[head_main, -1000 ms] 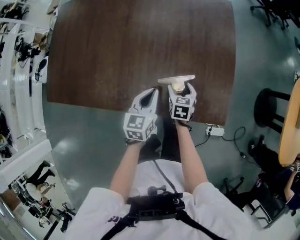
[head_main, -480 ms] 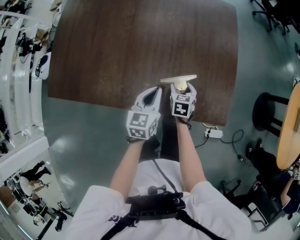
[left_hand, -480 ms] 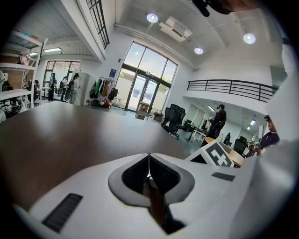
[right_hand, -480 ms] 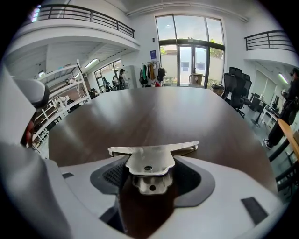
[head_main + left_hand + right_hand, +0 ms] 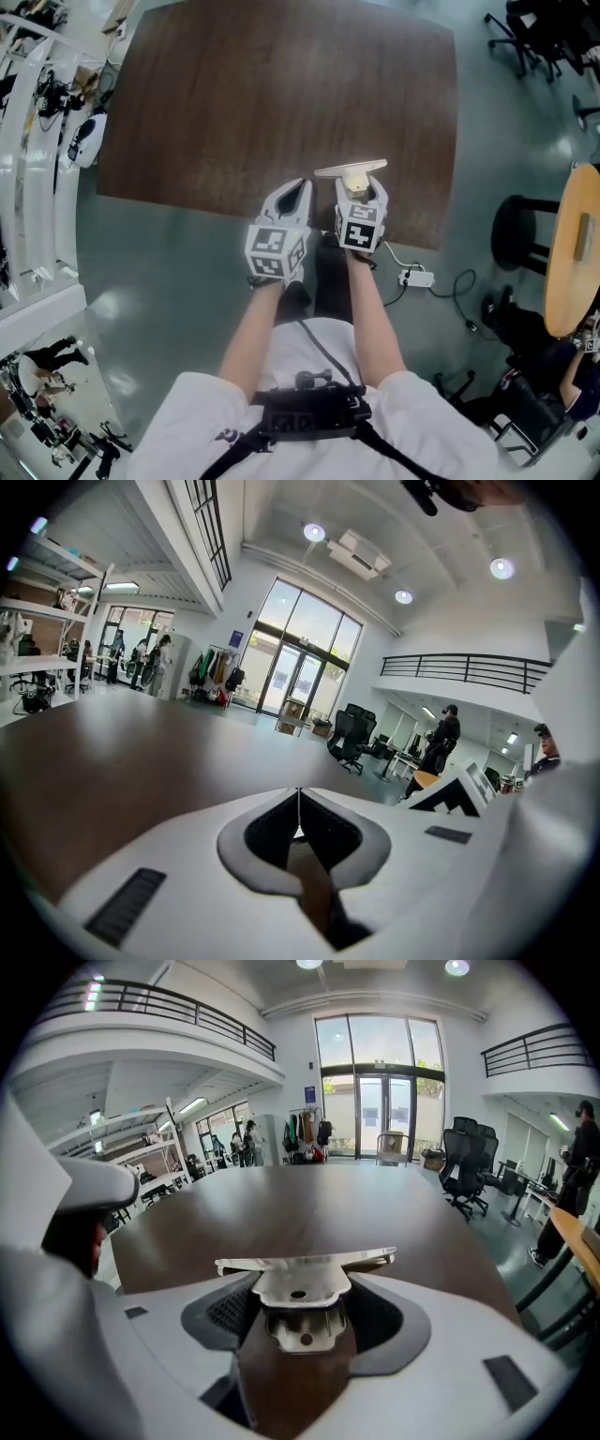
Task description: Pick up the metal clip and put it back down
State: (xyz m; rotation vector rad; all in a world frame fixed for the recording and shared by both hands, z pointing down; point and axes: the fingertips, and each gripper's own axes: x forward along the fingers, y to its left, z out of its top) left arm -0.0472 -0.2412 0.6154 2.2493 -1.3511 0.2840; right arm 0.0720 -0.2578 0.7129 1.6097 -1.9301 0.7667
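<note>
Metal clip [image 5: 298,1321] — gripped at its sides by the jaws of my right gripper [image 5: 300,1277]. My left gripper [image 5: 298,803] hangs just beside, jaws together — empty.

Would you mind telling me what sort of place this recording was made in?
Probably a large open-plan office or lab hall: there are office chairs, tall glass entrance doors and a railed mezzanine overhead.

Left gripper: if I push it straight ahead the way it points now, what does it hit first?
Nothing, as far as shown: ahead of the left gripper lies only bare tabletop; depth is unclear.
</note>
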